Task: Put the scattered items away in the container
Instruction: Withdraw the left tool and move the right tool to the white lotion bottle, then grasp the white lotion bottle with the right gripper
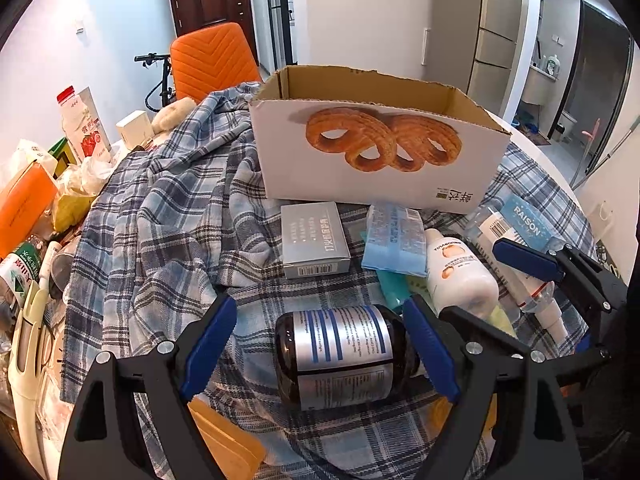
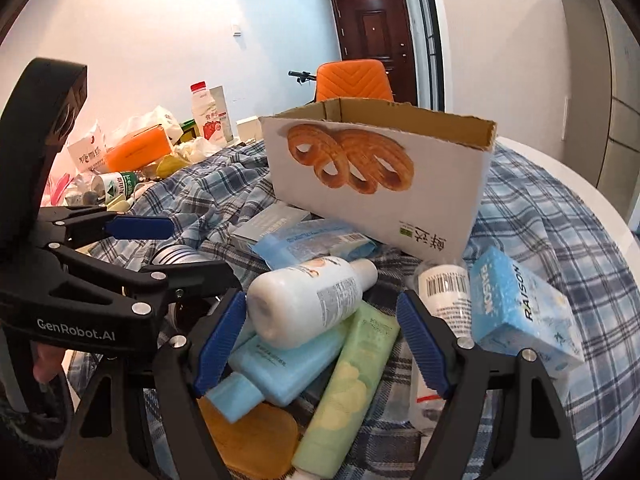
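An open cardboard box (image 1: 376, 152) printed with pastry rings stands on the plaid cloth (image 1: 168, 216); it also shows in the right wrist view (image 2: 380, 184). My left gripper (image 1: 320, 350) is open, its jaws either side of a dark brown jar (image 1: 340, 356) lying on its side, touching or nearly. My right gripper (image 2: 320, 344) is open above a pale green tube (image 2: 348, 388), a blue bottle (image 2: 276, 368) and a white lotion bottle (image 2: 308, 300). A silver box (image 1: 314, 240), a blue packet (image 1: 394, 240) and a RAISON box (image 2: 520, 312) lie near the cardboard box.
Clutter fills the table's left side: an orange box (image 1: 24, 208), a milk bottle (image 1: 80, 124), a green-labelled bottle (image 2: 116, 186). An orange chair (image 1: 212, 60) stands behind. An orange-brown flat item (image 2: 248, 436) lies near the front edge.
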Demonstrator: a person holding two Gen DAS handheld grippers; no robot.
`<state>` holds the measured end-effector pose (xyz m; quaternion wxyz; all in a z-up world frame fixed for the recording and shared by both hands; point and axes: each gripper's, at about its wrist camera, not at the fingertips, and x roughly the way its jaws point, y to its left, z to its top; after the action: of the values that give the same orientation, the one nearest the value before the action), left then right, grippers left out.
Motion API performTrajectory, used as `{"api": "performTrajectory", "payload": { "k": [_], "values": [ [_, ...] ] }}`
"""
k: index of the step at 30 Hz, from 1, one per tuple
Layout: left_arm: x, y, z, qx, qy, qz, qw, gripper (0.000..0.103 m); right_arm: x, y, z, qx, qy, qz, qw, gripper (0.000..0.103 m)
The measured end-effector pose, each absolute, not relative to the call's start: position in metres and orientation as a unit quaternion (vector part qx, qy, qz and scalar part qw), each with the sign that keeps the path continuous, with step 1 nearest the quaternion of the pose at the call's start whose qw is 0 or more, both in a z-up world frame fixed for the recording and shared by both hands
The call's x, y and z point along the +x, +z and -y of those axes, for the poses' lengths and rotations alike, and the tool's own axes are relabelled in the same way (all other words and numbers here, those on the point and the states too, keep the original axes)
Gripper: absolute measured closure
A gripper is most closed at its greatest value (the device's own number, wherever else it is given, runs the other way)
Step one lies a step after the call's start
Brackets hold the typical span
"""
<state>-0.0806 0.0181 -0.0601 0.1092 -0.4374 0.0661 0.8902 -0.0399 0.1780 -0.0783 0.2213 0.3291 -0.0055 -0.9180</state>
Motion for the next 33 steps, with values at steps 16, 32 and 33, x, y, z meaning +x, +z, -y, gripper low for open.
{"api": "performTrajectory", "payload": {
  "k": [16,32,33],
  "values": [
    [-0.079,-0.062,-0.041,-0.432,0.889,-0.093,0.116,0.016,-0.041,-0.077,-0.197,0.341,-0.919,0.01,0.199,0.059],
    [-0.083,-0.064,-0.028,-0.442,0.887,-0.064,0.117,0.016,-0.046,-0.08,-0.19,0.335,-0.923,-0.005,0.191,0.064],
    [-0.083,-0.064,-0.028,-0.441,0.888,-0.065,0.116,0.016,-0.045,-0.078,-0.193,0.333,-0.923,-0.001,0.191,0.064]
  ]
}}
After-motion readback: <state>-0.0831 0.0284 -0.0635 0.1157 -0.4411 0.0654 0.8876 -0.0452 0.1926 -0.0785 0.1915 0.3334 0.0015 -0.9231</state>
